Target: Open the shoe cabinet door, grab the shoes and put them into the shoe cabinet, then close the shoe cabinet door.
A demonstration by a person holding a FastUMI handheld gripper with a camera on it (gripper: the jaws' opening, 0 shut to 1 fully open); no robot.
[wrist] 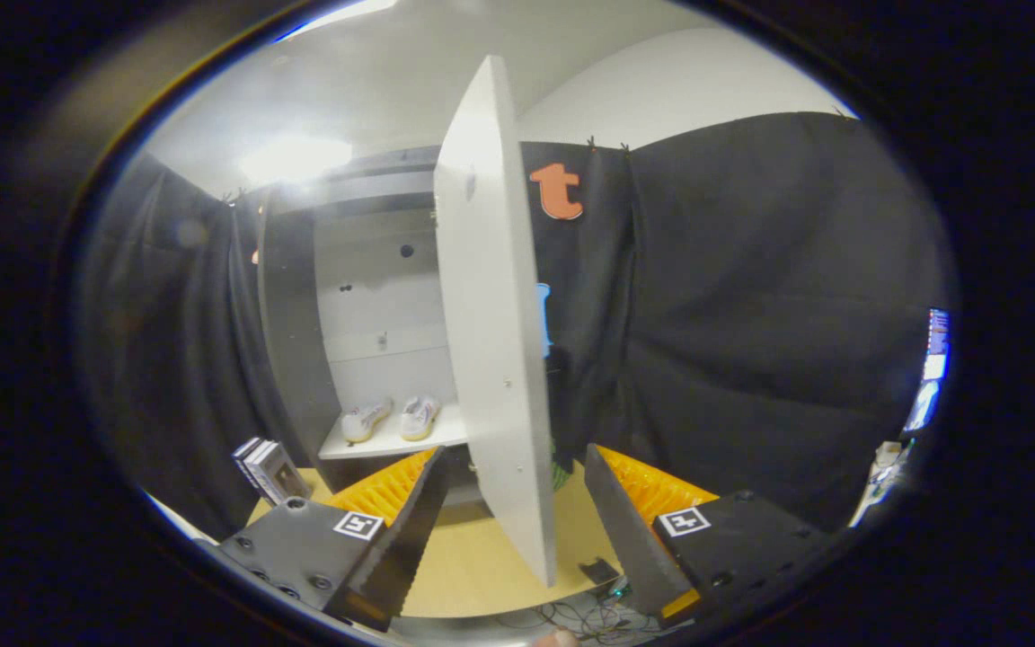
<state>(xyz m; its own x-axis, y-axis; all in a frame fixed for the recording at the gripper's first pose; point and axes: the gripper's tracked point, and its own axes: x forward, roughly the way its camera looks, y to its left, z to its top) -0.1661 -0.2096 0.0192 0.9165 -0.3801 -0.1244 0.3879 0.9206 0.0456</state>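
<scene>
Fingers of the gripper (513,530) stand wide apart at the near end of the scene, holding nothing; the lower edge of the cabinet door (495,341) hangs in the gap between them, and I cannot tell whether either finger touches it. Beneath lies a tan floor board (473,575) with loose cables (580,615) at its near edge. Left of the left finger, a small stack of boxes (266,467) stands on the board.

That door is swung out edge-on toward the camera, so the shoe cabinet (374,314) stands open to its left. It looks like a stiff, flat, smooth panel, probably light on its hinges; no handle shows from here, so the free edge seems the place to take hold, pinching face and back, or simply pushing the broad face to swing it closed.

Farther in, the pair of pale shoes (392,418) already sits side by side on the cabinet's bottom shelf (365,445), well beyond the fingers. Judging by that, only the closing remains.
</scene>
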